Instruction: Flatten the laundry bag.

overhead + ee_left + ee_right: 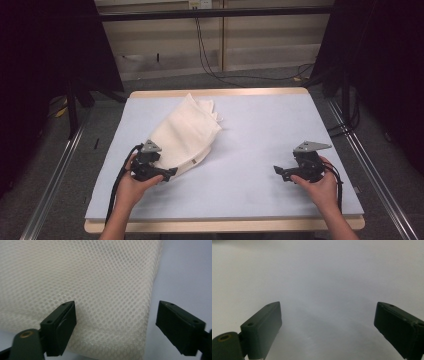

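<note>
Lying on the table's (260, 150) left half, cream mesh bag (182, 135); near corner sitting between left gripper's (116, 325) spread jaws, unpinched. Right gripper (328, 330) spread wide, well apart.

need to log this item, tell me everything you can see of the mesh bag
The mesh bag is cream, made of fine honeycomb netting, soft and limp. It lies flat and slightly rumpled on the pale grey table cover, left of centre, running diagonally with bunched folds at its far end. Its near edge lies between the open fingers of the left gripper, which do not yet press it.

Grey floor (260, 80), pale wall panels (270, 37)
</note>
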Tool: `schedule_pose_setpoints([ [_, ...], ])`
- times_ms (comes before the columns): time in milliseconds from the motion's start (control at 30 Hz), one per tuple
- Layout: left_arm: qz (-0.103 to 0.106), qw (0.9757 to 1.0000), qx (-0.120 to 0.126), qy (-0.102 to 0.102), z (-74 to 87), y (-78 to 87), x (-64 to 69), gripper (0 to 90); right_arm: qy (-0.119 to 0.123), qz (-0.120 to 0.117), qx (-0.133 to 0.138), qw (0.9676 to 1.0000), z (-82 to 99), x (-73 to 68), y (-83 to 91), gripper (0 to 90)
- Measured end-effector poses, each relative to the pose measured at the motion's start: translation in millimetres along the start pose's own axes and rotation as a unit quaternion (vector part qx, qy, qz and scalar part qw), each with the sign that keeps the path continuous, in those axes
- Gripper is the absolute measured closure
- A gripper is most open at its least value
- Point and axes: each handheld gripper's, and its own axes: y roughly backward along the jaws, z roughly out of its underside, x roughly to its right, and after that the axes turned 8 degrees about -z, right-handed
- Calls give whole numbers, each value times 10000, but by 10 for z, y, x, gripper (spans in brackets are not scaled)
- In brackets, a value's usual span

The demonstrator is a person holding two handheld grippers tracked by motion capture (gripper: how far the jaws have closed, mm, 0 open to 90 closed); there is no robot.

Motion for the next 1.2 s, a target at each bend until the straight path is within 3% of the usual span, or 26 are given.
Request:
schedule_pose_setpoints([
  [100, 68, 9996, -259, -109, 36, -120, 46, 291, 6, 5, -46, 10000, 5, -9, 1, 72],
  [133, -12, 9995, -269, -188, 42, -133, 56, 306, 21, 6, -43, 10000, 5, -9, 1, 73],
  [267, -22, 9993, -328, -165, 35, -140, 81, 373, 46, 7, -23, 10000, 5, -11, -5, 74],
  [333, -81, 9993, -356, -97, 27, -134, 103, 436, 80, 23, -51, 10000, 6, -12, -16, 74],
  [367, -159, 9986, -470, -154, 3, -111, 118, 513, 70, -2, -50, 10000, 5, -24, -18, 76],
  [467, -283, 9983, -514, -62, -14, -104, 140, 634, 100, 3, -45, 9999, 3, -31, -17, 80],
  [500, -336, 9978, -576, 27, -34, -92, 140, 701, 103, -33, -24, 9999, -3, -40, -24, 80],
  [567, -193, 9976, -562, 358, -40, -79, 118, 792, 84, -75, -31, 9999, -5, -52, -29, 81],
  [667, -105, 9973, -575, 443, -40, -63, 82, 810, 127, -122, -21, 9998, -12, -62, -48, 81],
  [700, 99, 9961, -538, 698, -51, -45, 59, 817, 137, -156, -51, 9998, -28, -85, -57, 84],
  [733, 99, 9961, -538, 698, -51, -45, 59, 819, 137, -156, -51, 9998, -28, -85, -57, 84],
  [767, 291, 9951, -506, 801, -66, -11, 19, 820, 234, -223, -33, 9995, -49, -112, -72, 91],
  [833, 366, 9937, -443, 962, -81, 14, -5, 820, 314, -236, -60, 9992, -73, -147, -84, 94],
  [1033, 479, 9917, -352, 1142, -120, 98, -74, 821, 404, -384, -68, 9984, -160, -251, -153, 99],
  [1067, 515, 9903, -300, 1256, -131, 123, -98, 821, 485, -497, -45, 9976, -213, -303, -193, 111],
  [1200, 591, 9877, -209, 1435, -147, 174, -175, 822, 498, -575, -70, 9971, -290, -404, -275, 120],
])
